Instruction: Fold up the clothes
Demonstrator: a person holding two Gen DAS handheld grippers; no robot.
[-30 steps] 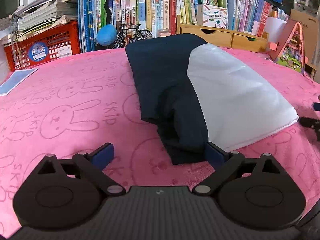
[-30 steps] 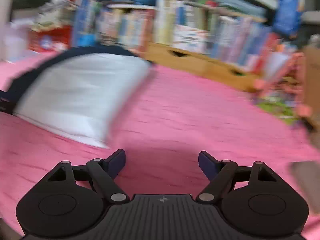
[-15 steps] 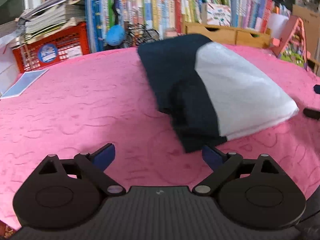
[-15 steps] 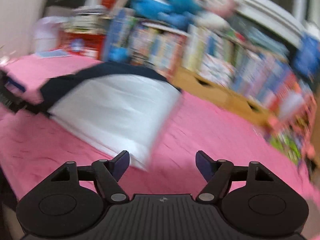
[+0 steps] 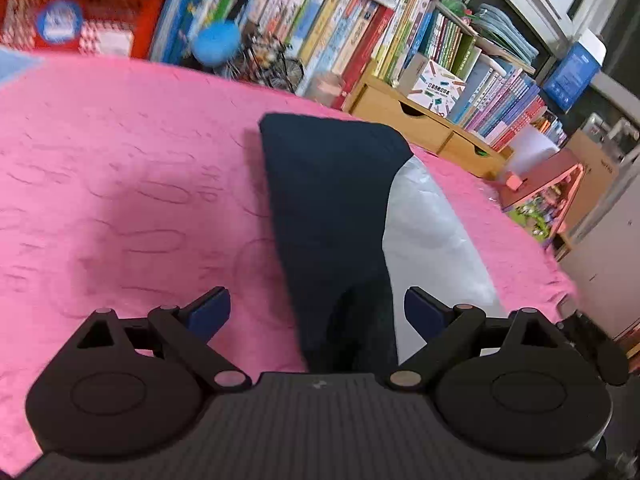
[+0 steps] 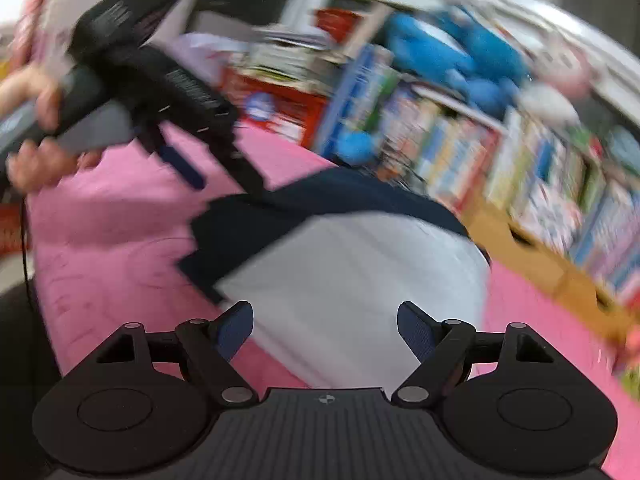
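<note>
A folded navy-and-white garment lies on the pink rabbit-print cloth. My left gripper is open and empty, raised above the garment's near end, its navy part between the fingers in view. In the blurred right wrist view the garment lies just ahead of my right gripper, which is open and empty above the white part. The left gripper, held in a hand, also shows in the right wrist view at upper left, above the cloth.
Rows of books, a red crate, a blue ball and wooden drawers line the far edge. A pink toy house stands at the right. The cloth's right edge drops off near the garment.
Both grippers have lifted and swung. The left one now looks down over the garment's near end. The right one has moved over the white part. The garment has stayed put.
</note>
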